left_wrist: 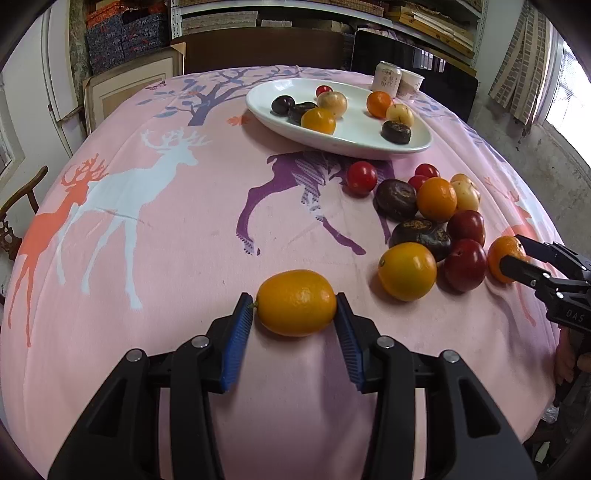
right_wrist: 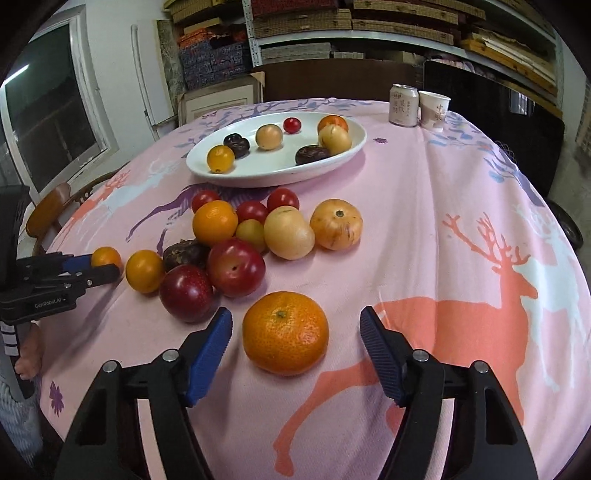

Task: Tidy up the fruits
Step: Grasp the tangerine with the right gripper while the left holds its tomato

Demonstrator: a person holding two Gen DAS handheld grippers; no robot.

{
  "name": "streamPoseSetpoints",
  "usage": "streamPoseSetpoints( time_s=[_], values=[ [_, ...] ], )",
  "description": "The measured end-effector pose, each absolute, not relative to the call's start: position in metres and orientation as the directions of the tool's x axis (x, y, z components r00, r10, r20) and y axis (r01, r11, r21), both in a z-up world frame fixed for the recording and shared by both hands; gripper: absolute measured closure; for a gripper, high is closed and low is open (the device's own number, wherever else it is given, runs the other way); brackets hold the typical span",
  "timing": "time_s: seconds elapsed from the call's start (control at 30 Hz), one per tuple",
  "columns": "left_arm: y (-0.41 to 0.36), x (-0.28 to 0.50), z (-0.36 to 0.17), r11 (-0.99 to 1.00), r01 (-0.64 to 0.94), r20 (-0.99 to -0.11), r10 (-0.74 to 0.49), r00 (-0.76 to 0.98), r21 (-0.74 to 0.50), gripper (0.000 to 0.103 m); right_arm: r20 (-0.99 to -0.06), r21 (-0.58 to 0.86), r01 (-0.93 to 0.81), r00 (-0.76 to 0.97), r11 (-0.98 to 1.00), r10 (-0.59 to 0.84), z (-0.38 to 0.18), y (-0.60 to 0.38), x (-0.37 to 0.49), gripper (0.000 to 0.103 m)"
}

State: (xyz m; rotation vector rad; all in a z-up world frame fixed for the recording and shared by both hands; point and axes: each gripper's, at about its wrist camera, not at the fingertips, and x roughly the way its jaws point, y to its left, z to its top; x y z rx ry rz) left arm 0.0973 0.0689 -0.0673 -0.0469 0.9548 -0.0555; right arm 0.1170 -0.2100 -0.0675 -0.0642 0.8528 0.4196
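Yellow-orange oval fruit clamped end to end between the blue-padded fingers of the left gripper, low over the pink deer-print cloth of the worktop. Also visible from the right wrist view at far left, pinched in the same gripper.

Mandarin lying on the cloth between the fingers of the right gripper, pads apart and clear of its skin on both sides; stalk scar facing up. Seen from the left wrist view at the right edge, same mandarin partly behind a black fingertip.

Just beyond, loose heap of fruit on the cloth: two dark red plums touching, oranges, small red tomatoes, pale yellow round ones, dark brown ones.

Farther back, white oval plate already carrying eight pieces: oranges, dark brown fruits, pale ones, one small red.

At the far edge of the worktop, can and paper cup side by side. Behind, shelves stacked with boxes.
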Motion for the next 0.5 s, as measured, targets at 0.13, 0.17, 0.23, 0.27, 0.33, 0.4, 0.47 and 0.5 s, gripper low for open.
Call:
streamPoseSetpoints(
  time_s=[0.13,0.17,0.23,0.27,0.33,0.4,0.47,0.5],
  values=[
    [0.069,0.097,-0.067,0.998,0.026,-0.814,-0.068,0.576,-0.065,0.059,-0.761,0.096,-0.401,0.56,0.911,0.327,-0.072,-0.205,0.119,0.045],
    [0.069,0.097,-0.067,0.998,0.026,-0.815,-0.068,0.576,-0.064,0.059,-0.763,0.102,-0.412,0.551,0.905,0.337,-0.073,-0.204,0.119,0.052],
    [0.069,0.097,-0.067,0.998,0.027,-0.815,-0.067,0.576,-0.063,0.059,-0.761,0.098,-0.424,0.551,0.9,0.342,-0.073,-0.203,0.118,0.056],
    [0.069,0.097,-0.067,0.998,0.027,-0.814,-0.068,0.577,-0.064,0.059,-0.76,0.096,-0.424,0.553,0.9,0.342,-0.073,-0.203,0.117,0.056],
    [0.069,0.098,-0.066,0.997,0.031,-0.809,-0.079,0.582,-0.075,0.059,-0.749,0.112,-0.422,0.559,0.899,0.356,-0.071,-0.206,0.116,0.056],
    [0.069,0.097,-0.061,0.996,0.044,-0.796,-0.093,0.598,-0.084,0.059,-0.737,0.138,-0.41,0.565,0.901,0.37,-0.069,-0.212,0.116,0.056],
    [0.068,0.099,-0.056,0.996,0.047,-0.784,-0.093,0.614,-0.081,0.059,-0.724,0.171,-0.397,0.57,0.902,0.388,-0.067,-0.219,0.117,0.056],
    [0.068,0.102,-0.054,0.995,0.05,-0.779,-0.099,0.619,-0.086,0.059,-0.717,0.185,-0.393,0.573,0.901,0.397,-0.065,-0.221,0.118,0.056]
  ],
)
